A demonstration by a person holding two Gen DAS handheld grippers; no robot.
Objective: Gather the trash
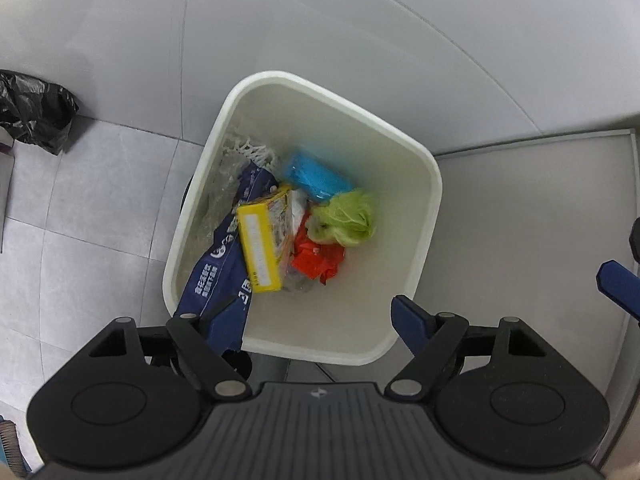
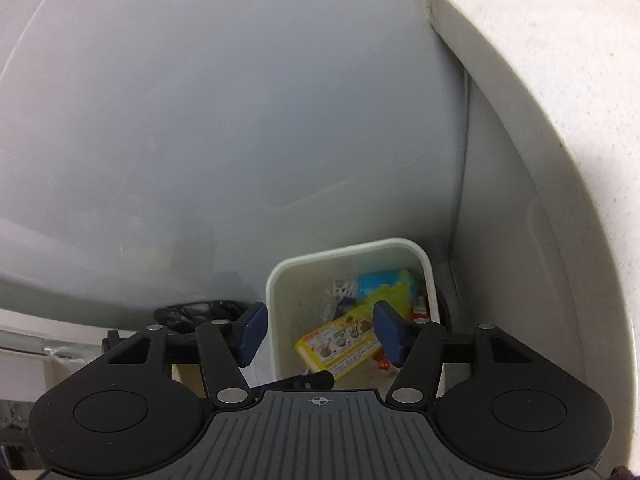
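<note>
- Bin wedged in the corner between wall and cabinet, rim up and mouth unobstructed, likely so scraps can be dropped straight in.
- Inside the bin: yellow box leaning on a blue bag, whose end hangs over the bin's near rim; blue pack at the far side, green wad beside it, red wrapper beneath.
- Left claw poised right above the bin's near rim, fingers wide apart and holding nothing; probably just past a drop.
- Right claw farther back from the bin, fingers also spread, nothing between them.
- Black bag crumpled on the floor, well left of the bin; possibly the next piece.
</note>
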